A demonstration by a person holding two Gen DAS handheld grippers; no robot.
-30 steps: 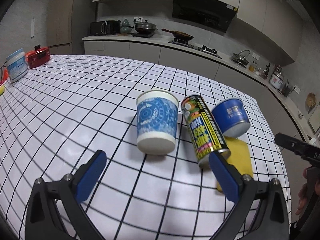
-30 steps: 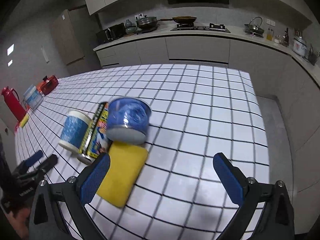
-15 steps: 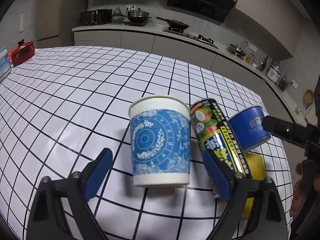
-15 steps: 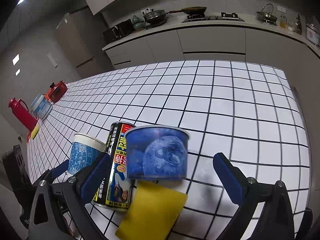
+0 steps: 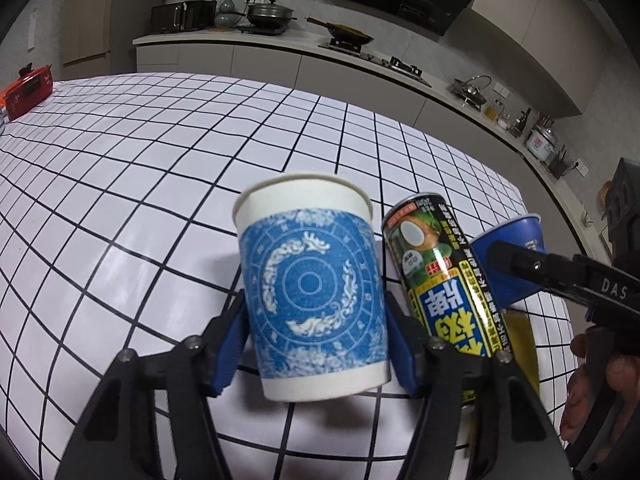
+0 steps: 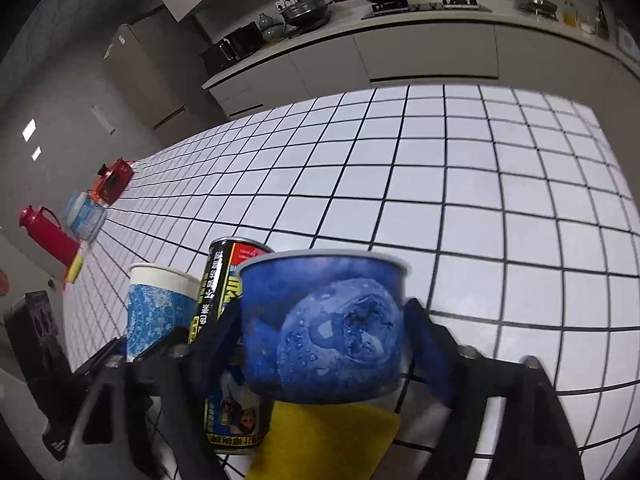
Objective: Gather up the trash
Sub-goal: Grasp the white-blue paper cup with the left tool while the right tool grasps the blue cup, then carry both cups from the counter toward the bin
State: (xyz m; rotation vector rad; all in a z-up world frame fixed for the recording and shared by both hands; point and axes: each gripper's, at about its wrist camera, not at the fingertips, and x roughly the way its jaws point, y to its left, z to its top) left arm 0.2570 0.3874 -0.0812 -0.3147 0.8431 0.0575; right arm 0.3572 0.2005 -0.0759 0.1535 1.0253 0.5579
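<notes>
A white paper cup with a blue pattern (image 5: 312, 292) stands upright on the checked table (image 5: 160, 160). My left gripper (image 5: 316, 308) is around its lower half; its jaws are closing and the blue pads touch both sides. Right of it lies a green and yellow drink can (image 5: 440, 280), then a dark blue tub (image 6: 324, 332) resting on a yellow sponge (image 6: 328, 440). My right gripper (image 6: 324, 316) is around the tub, its jaws closing with the pads against the tub's sides. The right wrist view also shows the can (image 6: 224, 280) and the cup (image 6: 156, 308).
A red pot (image 6: 114, 180), a blue and white tub (image 6: 84, 216) and a red flask (image 6: 48, 232) sit at the table's far left end. A kitchen counter (image 5: 280, 44) with pans runs behind. A hand (image 5: 588, 380) holds the right gripper near the table's right edge.
Both grippers have moved forward and down. The left jaws have gone from wide apart to closed around the cup, and the right jaws have closed in around the blue tub.
</notes>
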